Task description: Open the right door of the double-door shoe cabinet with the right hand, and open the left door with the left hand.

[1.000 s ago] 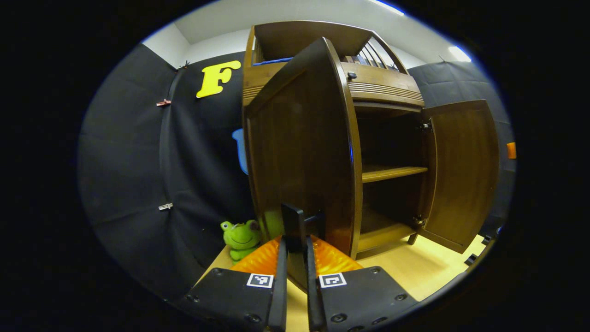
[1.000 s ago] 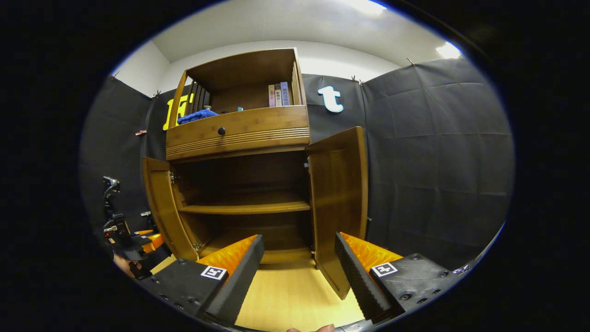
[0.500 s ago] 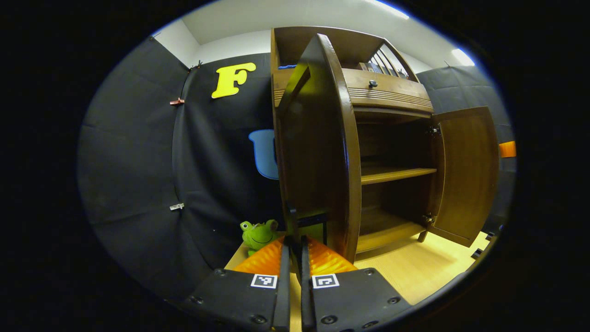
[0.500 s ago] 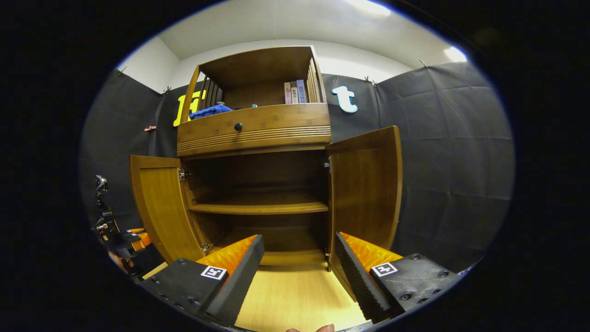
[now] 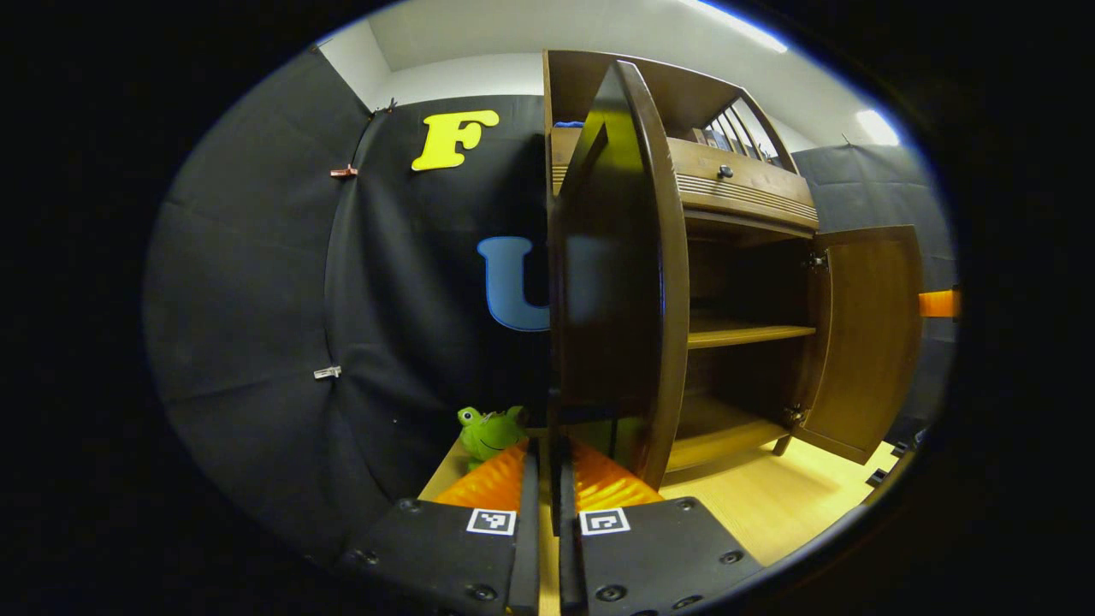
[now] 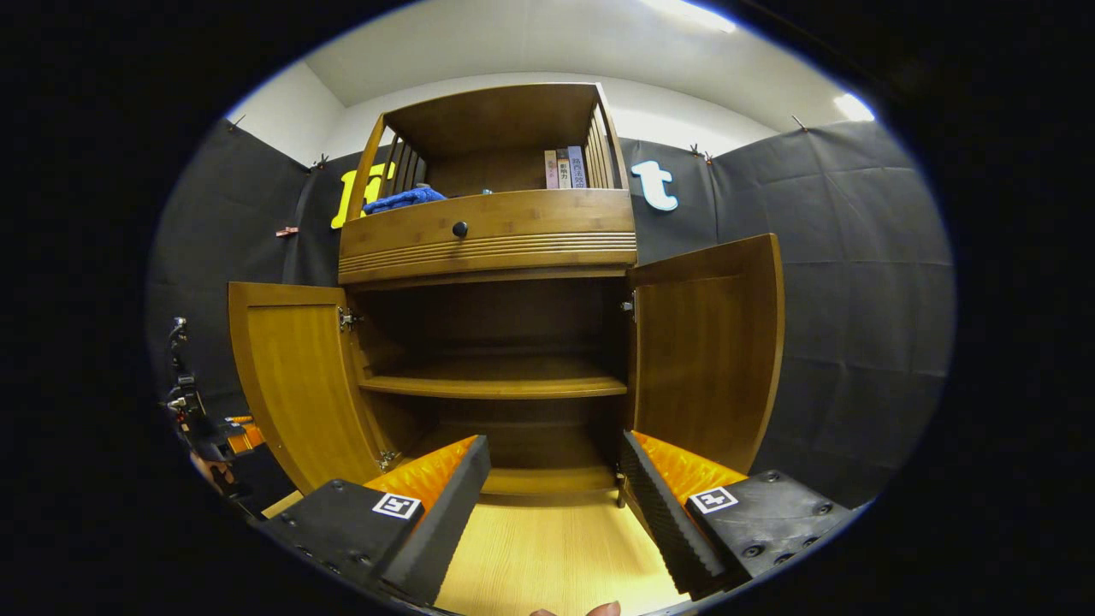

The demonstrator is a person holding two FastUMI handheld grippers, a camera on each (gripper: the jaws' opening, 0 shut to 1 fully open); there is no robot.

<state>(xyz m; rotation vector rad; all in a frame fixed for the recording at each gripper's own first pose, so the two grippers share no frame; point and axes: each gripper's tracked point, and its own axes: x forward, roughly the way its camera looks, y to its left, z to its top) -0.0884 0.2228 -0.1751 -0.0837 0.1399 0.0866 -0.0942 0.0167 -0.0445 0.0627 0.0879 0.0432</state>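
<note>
In the left gripper view, the left gripper (image 5: 544, 505) has its two fingers drawn nearly together, and the bottom edge of the left door (image 5: 612, 282) runs down into the thin slot between their tips; whether both pads truly press on the wood I cannot tell, since the contact is hidden in shadow. Compared with a second ago the door has swung farther round: its dark glossy face now stands almost edge-on straight ahead of the fingers, where before it showed a broad slanted panel, so the left door looks to be close to fully open. A green toy frog (image 5: 488, 432) sits on the floor just beyond the left finger, near the door's foot. Off to the right of the fingers the cabinet (image 5: 736, 180) stands open, with a bare middle shelf (image 5: 740, 334) and the right door (image 5: 864, 334) swung wide. In the right gripper view, the right gripper (image 6: 552, 505) has its fingers spread wide and holds nothing, with pale wooden floor (image 6: 547, 556) between them. The right door, beyond the right finger, shows more of its inner face than a second ago and is already released. The left door, beyond the left finger, has opened outward too, and the other gripper sits low at the far left. Both warm brown doors now stand open, so the task seems nearly done.
</note>
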